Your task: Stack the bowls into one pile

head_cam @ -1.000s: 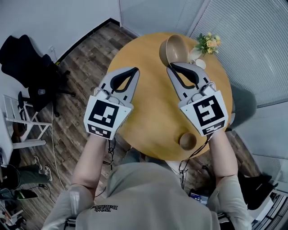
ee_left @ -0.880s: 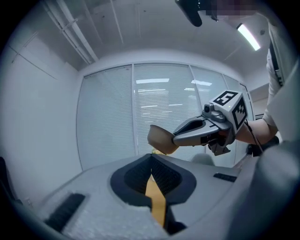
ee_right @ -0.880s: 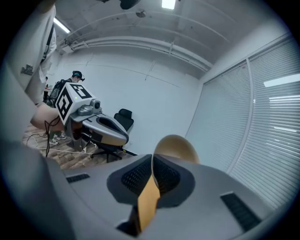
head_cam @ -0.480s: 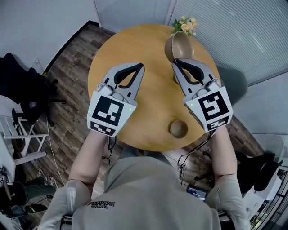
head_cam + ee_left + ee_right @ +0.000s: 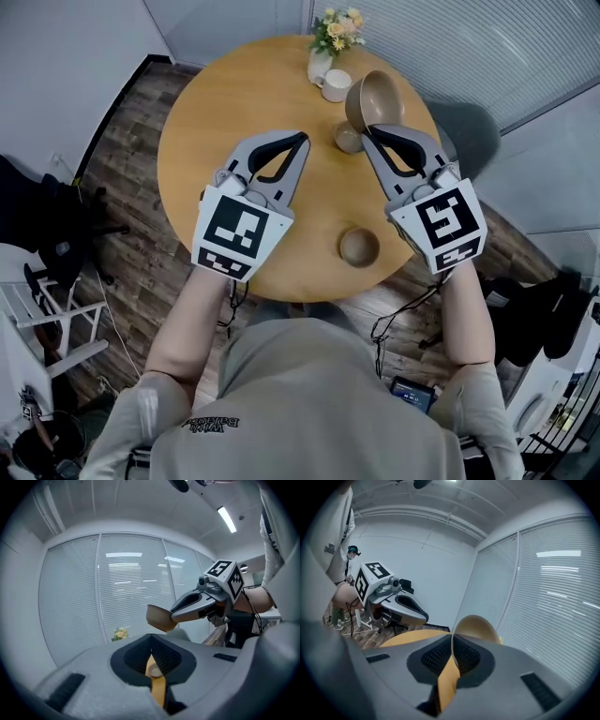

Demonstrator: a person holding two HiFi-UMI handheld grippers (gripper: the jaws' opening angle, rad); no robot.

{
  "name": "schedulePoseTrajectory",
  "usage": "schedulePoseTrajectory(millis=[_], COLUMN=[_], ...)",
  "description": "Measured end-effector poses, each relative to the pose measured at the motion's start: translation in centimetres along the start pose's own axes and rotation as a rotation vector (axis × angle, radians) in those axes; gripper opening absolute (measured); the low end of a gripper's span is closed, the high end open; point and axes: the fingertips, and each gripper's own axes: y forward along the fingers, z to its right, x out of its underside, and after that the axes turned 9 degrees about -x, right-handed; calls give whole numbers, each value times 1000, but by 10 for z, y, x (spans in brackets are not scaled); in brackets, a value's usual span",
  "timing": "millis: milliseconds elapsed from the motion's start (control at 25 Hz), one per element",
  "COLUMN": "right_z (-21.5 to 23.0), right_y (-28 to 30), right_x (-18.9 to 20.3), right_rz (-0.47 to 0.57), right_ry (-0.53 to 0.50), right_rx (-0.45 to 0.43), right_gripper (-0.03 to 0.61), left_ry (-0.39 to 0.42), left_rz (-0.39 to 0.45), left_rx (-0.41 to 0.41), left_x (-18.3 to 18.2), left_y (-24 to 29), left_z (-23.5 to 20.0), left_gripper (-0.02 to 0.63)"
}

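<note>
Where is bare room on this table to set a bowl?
Bare: the table's left half and the strip between left gripper and near bowl. Crowded: the far right, where vase, cup, small bowl and the held bowl cluster.

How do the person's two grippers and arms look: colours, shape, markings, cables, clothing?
Both the left gripper and the right gripper are light grey with black-padded, tapering jaws. Each carries a white cube with black square markers. Black cables hang below each. The person wears a pale short-sleeved shirt.

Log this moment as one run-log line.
right gripper: shut on large bowl, held tilted | left gripper: shut, empty | far small bowl, near small bowl: apart on table | pile: not yet made
</note>
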Motion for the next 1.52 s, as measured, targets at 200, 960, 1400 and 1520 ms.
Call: schedulePoseTrajectory(millis=[200, 960, 1400, 1520], right_z=[-4, -50, -105, -118], right_y=[-15, -24, -20, -22], right_x=[29, 163, 237, 257], right_rz=[-52, -251, -323, -366], right_ry=[34, 218, 356, 360], right_rx=[10, -57, -155, -172], right_gripper=[34, 34, 34, 34], left_ry=[-14, -18, -84, -106], left_rz=[-34, -204, -344, -386], left_rx=[67, 196, 260, 276], left_x=[12, 89, 162, 184], left_y=[15, 44, 41, 40], left_z=[27, 99, 147, 161], left_gripper=[20, 20, 20, 20])
